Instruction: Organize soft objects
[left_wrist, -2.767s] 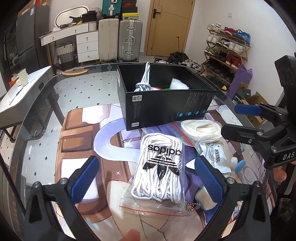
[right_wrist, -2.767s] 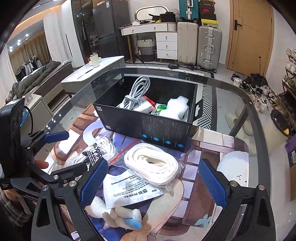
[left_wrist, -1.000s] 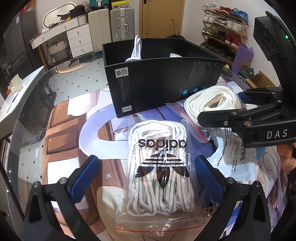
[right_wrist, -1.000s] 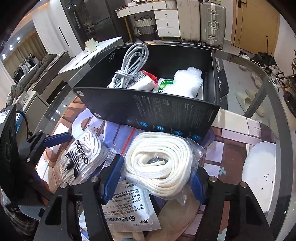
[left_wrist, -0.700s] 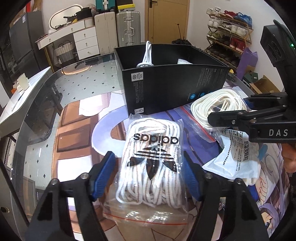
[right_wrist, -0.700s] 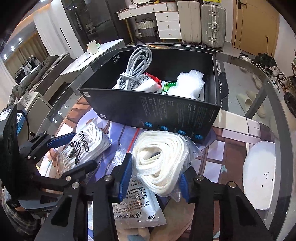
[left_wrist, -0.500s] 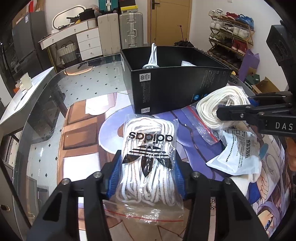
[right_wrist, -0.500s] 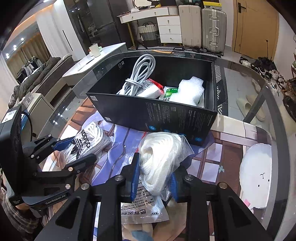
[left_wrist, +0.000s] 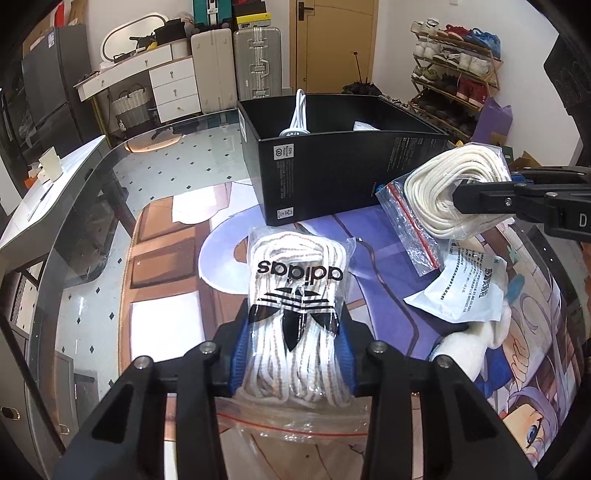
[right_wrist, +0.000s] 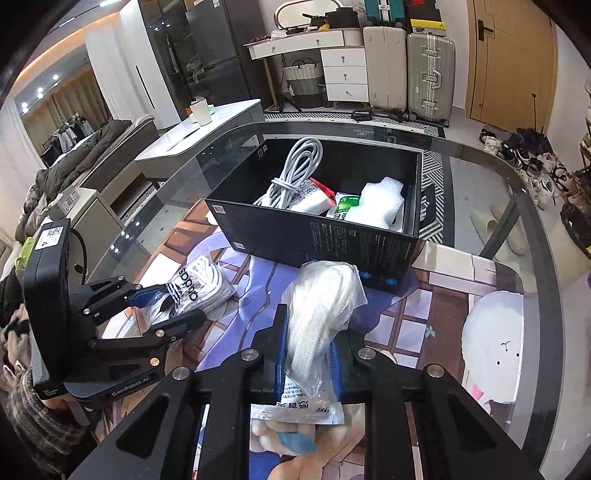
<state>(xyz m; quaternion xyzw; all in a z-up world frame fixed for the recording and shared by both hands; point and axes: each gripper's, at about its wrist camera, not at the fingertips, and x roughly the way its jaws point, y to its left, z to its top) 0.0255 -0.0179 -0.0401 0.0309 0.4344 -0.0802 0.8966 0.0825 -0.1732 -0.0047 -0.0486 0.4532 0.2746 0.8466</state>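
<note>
- While both claws have just been closing, each now pinches a bagged bundle.
- Left claw (left_wrist: 291, 354): clamped on the bag of white laces (left_wrist: 295, 317), which rests on the worktop (left_wrist: 110, 229) just before the black box (left_wrist: 332, 177).
- Right claw (right_wrist: 308, 354): clamped on the bag of cream cord (right_wrist: 321, 306), lifted clear near the box front.
- Box holds a white cable (right_wrist: 295, 166) and bubble wrap (right_wrist: 380, 203).
- White packet (left_wrist: 465, 291) and plush toy (left_wrist: 469, 343) lie on the worktop.

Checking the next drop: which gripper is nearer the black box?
Right. The right gripper holds its bag of cream laces just short of the black box; the left gripper sits further back.
</note>
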